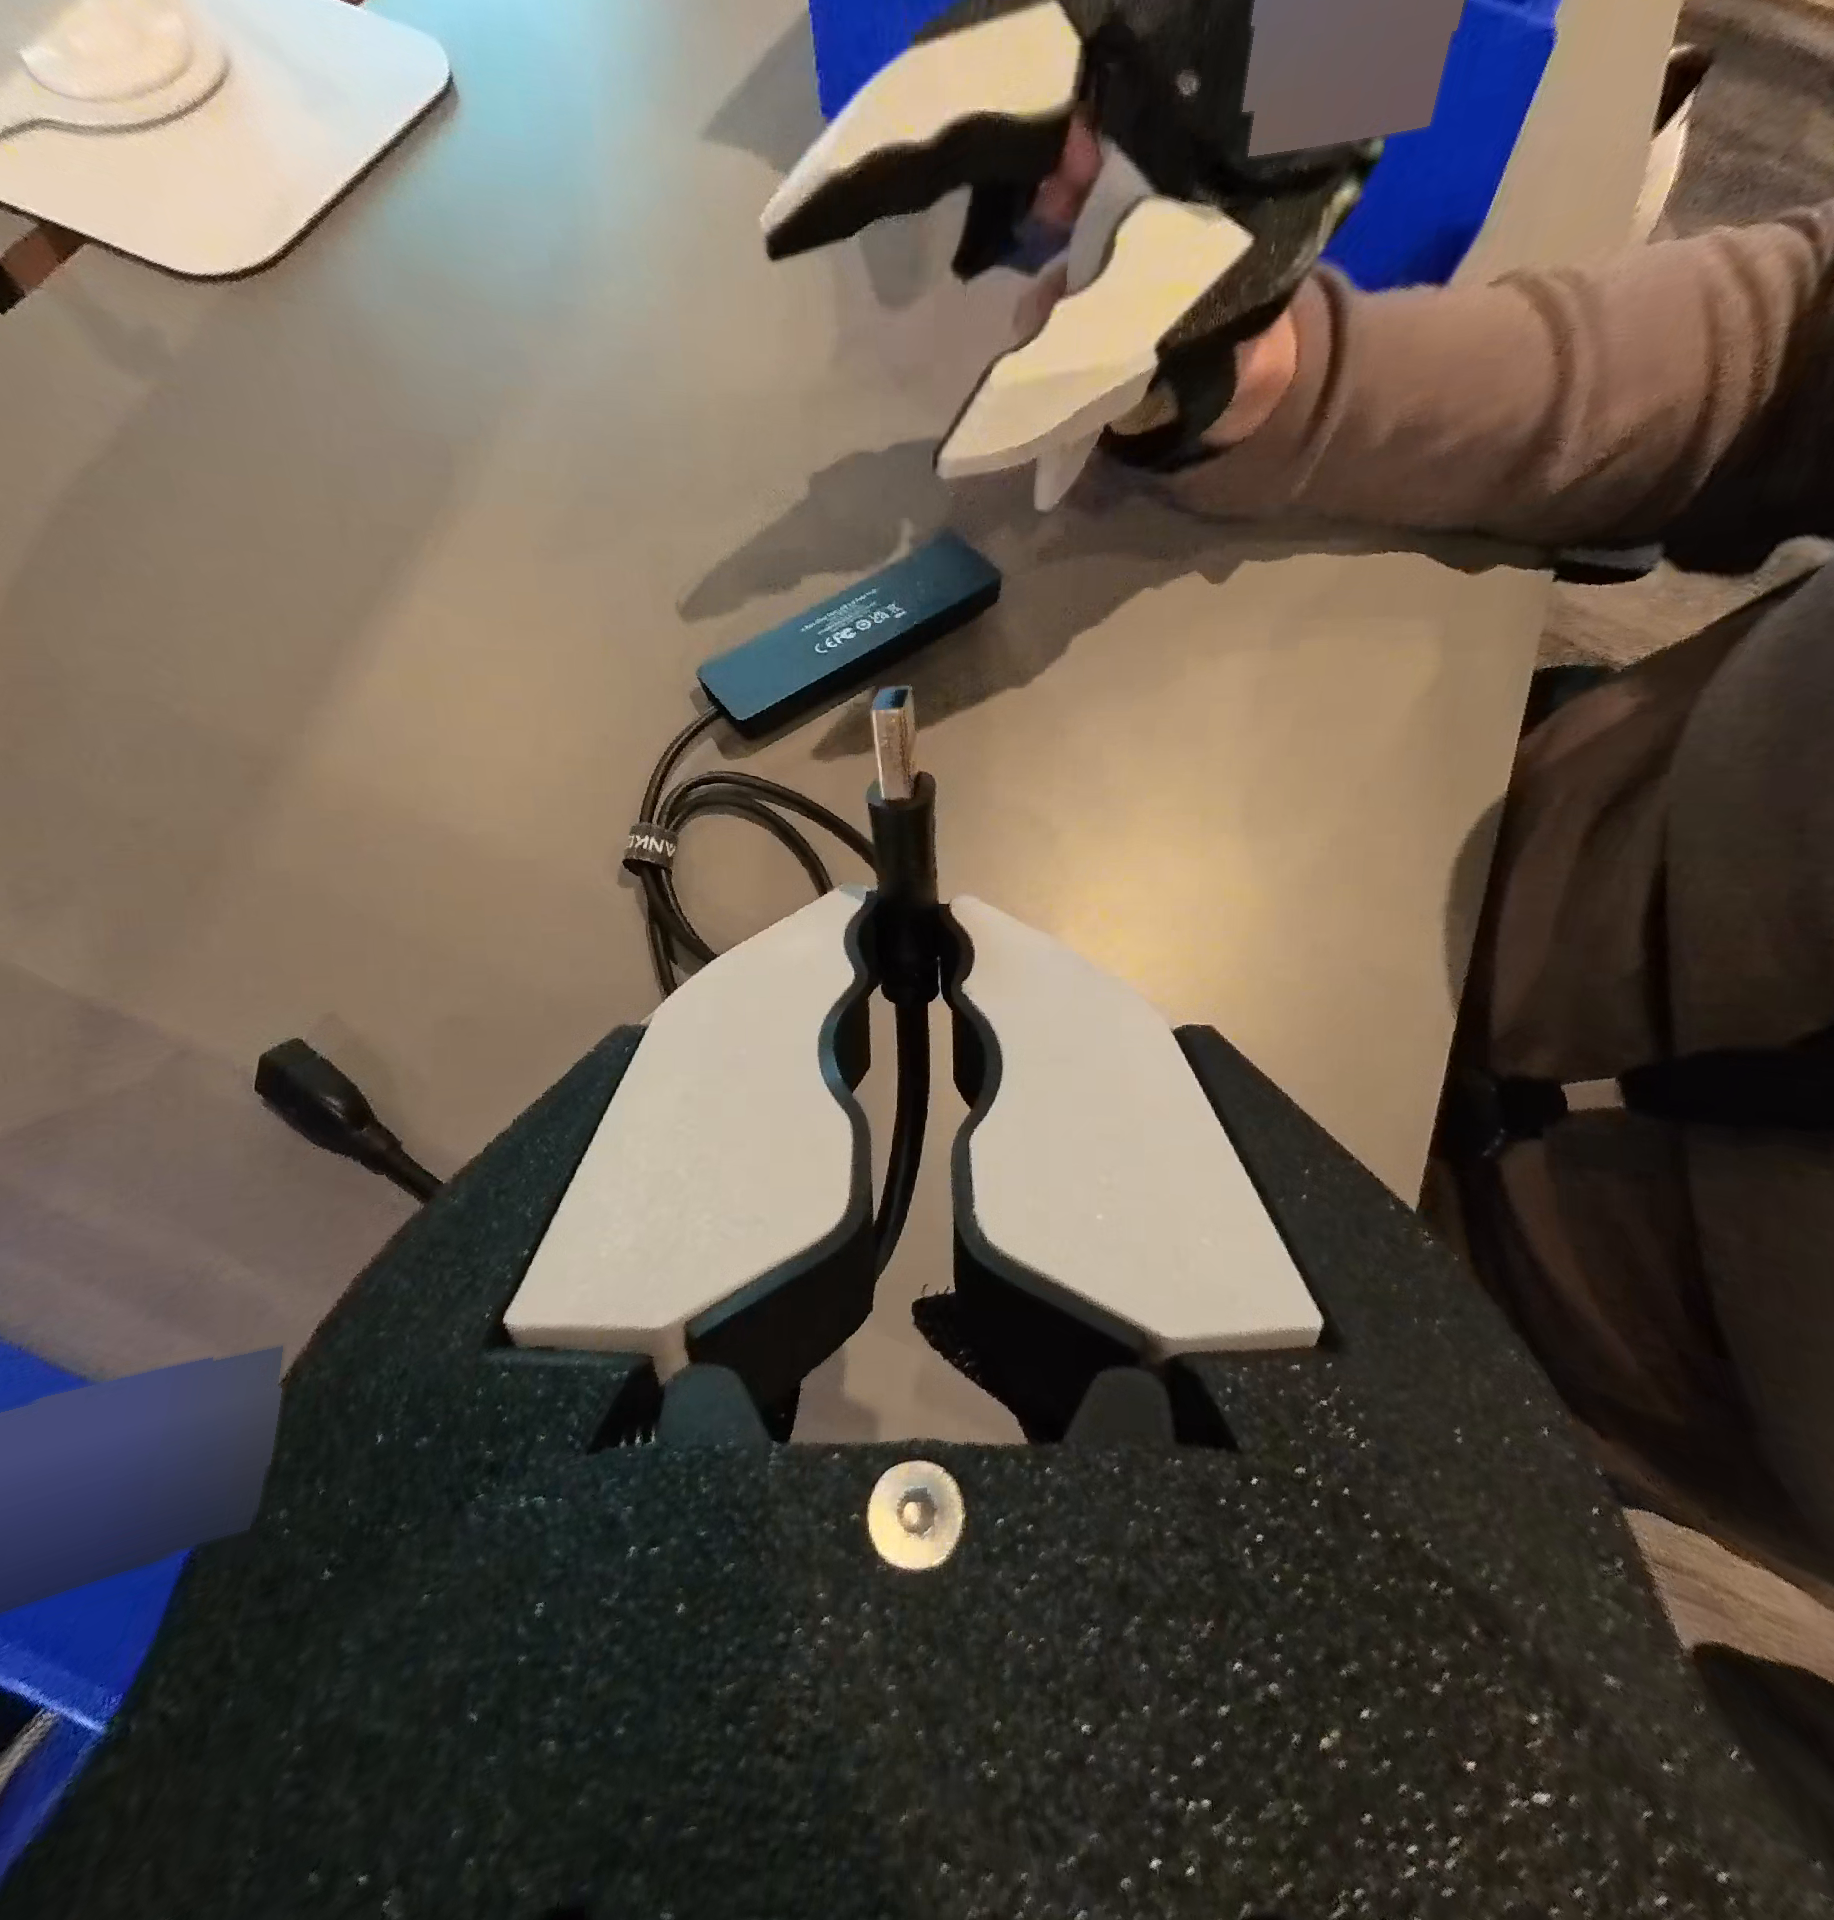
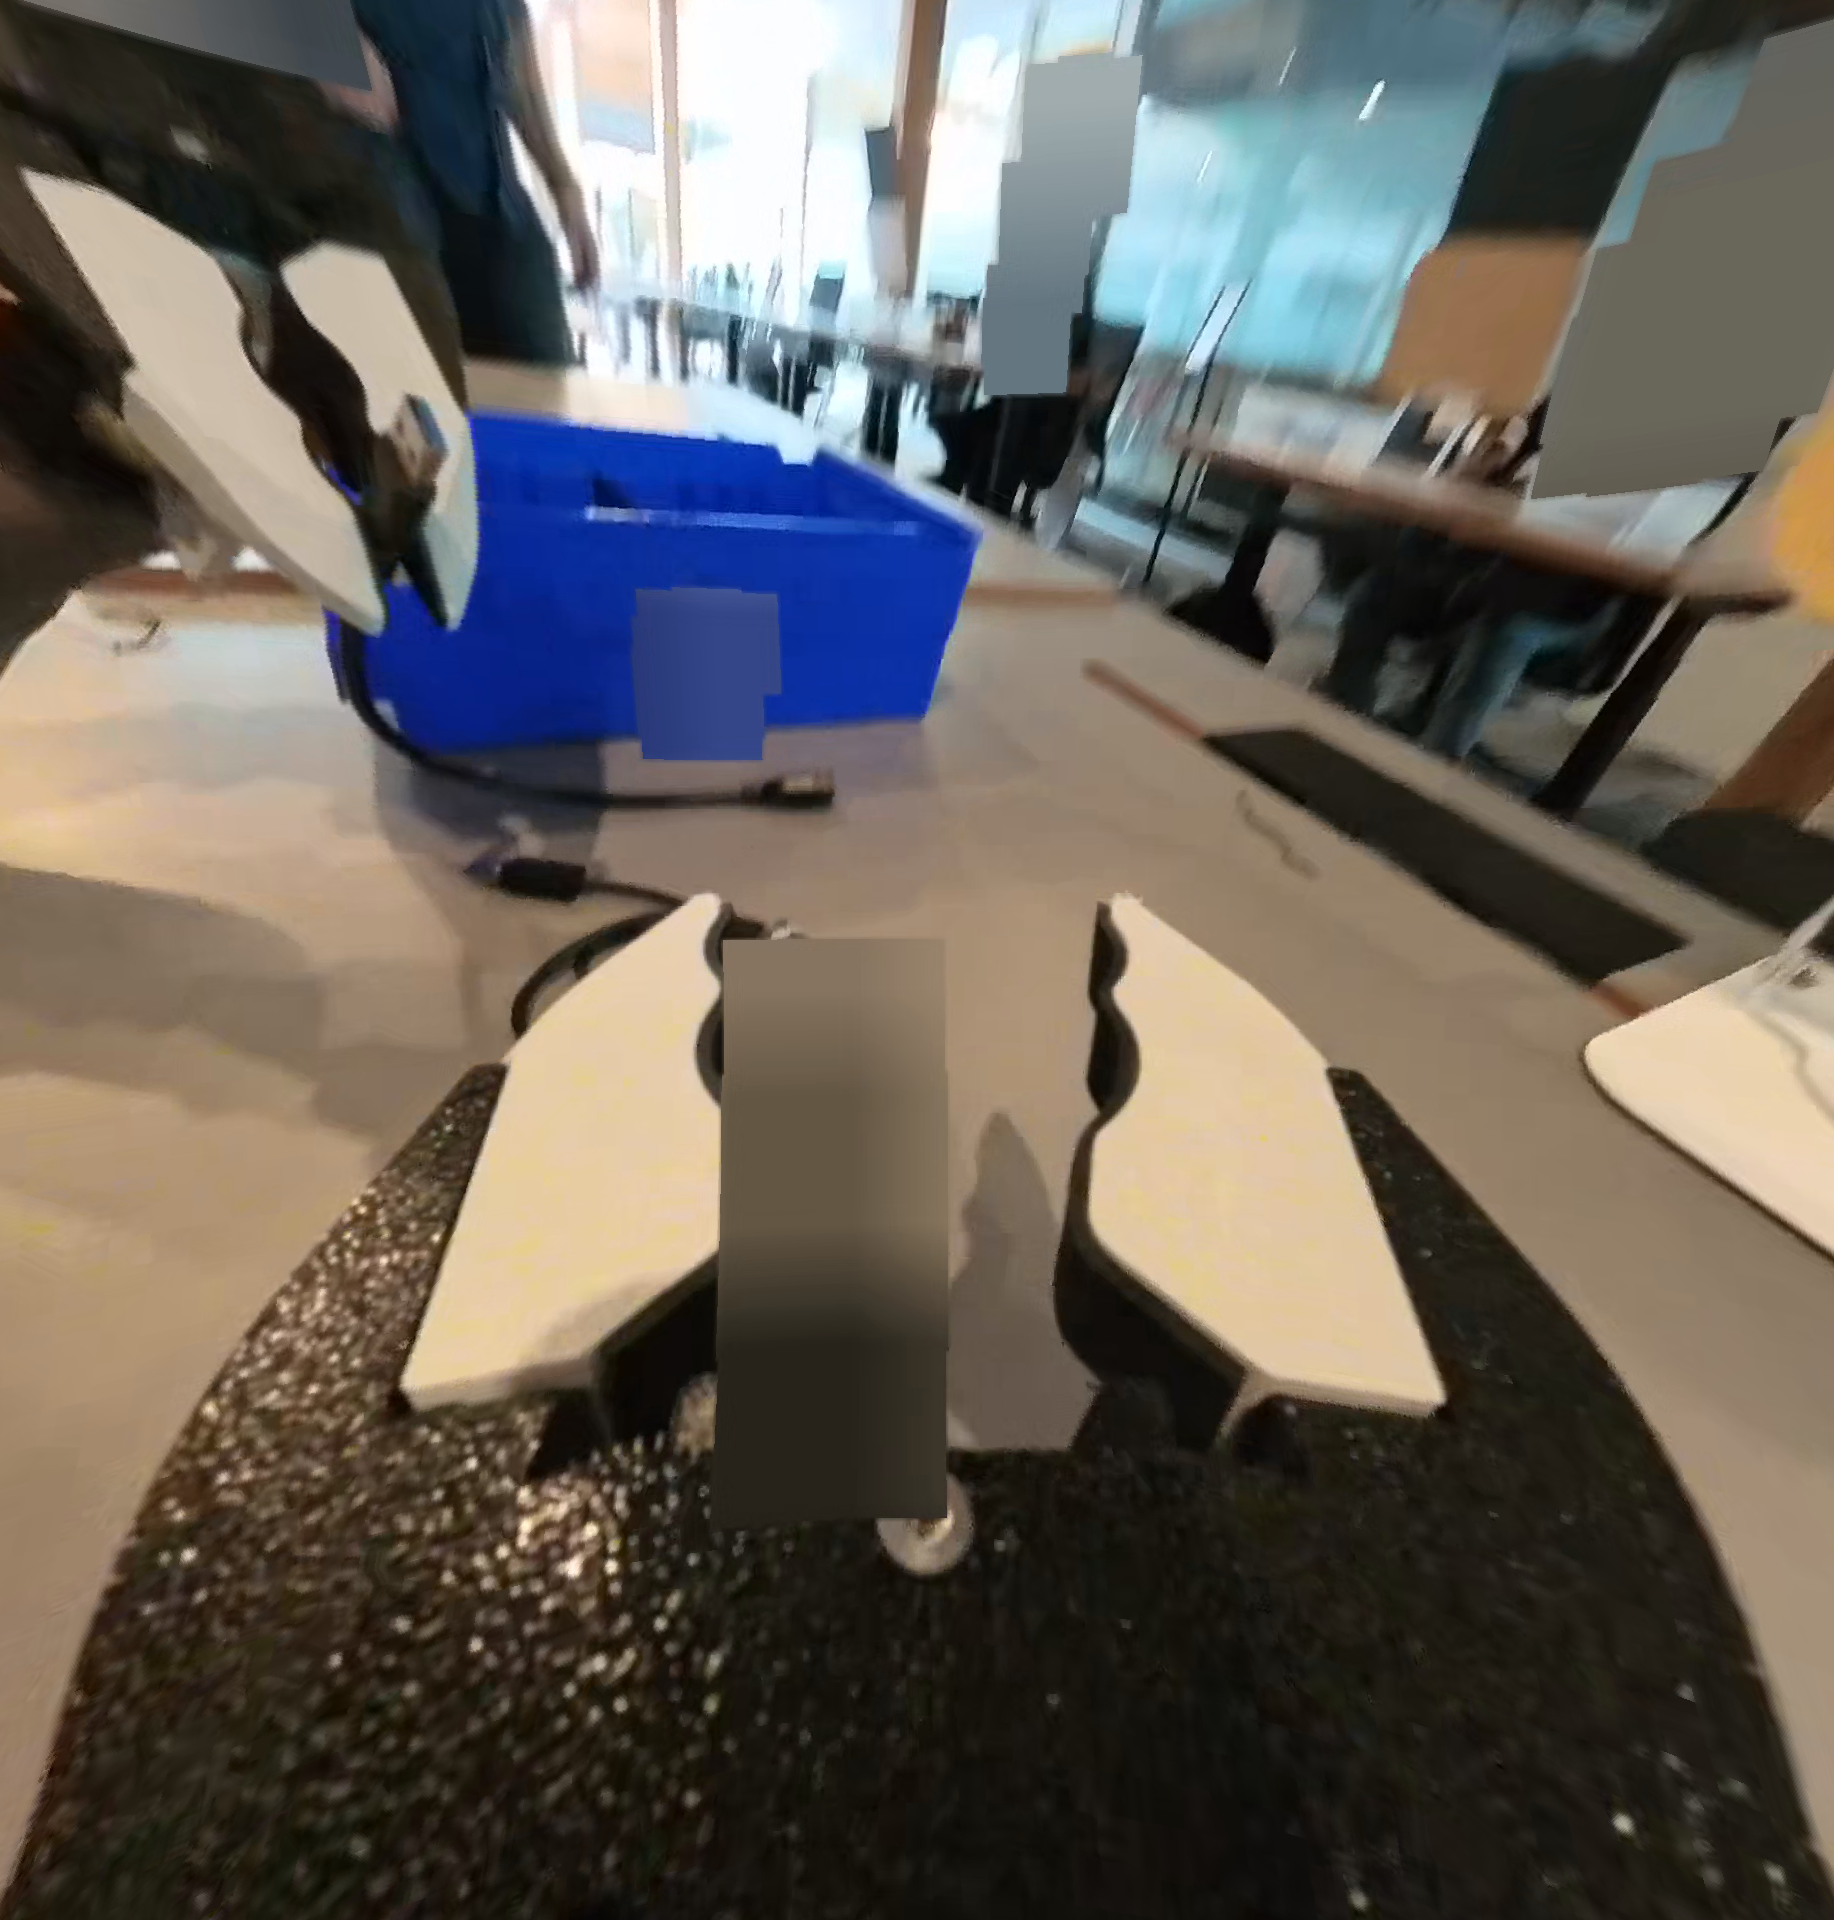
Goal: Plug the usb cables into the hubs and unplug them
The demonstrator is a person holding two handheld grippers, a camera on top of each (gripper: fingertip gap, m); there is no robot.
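Observation:
My left gripper [image 1: 900,914] is shut on a black USB cable; its metal plug [image 1: 897,750] sticks out forward between the fingertips, above the table. A dark flat USB hub [image 1: 851,632] lies on the grey table just beyond the plug, its own cable coiled in a loop [image 1: 726,852] in front of it. My right gripper [image 2: 911,920] is open and empty, held above the table; in the left wrist view it [image 1: 861,343] hovers above and behind the hub. In the right wrist view the left gripper [image 2: 414,608] shows at upper left with the plug [image 2: 419,436] in it.
A blue bin [image 2: 674,592] stands on the table behind the cables. A black cable socket end [image 1: 315,1091] lies at the left, and another connector [image 2: 793,788] lies near the bin. A white flat base [image 1: 165,125] sits at the far left. A person's sleeve [image 1: 1567,405] reaches in from the right. From the left gripper's tips to the connector [image 2: 793,788] is close to 20 cm.

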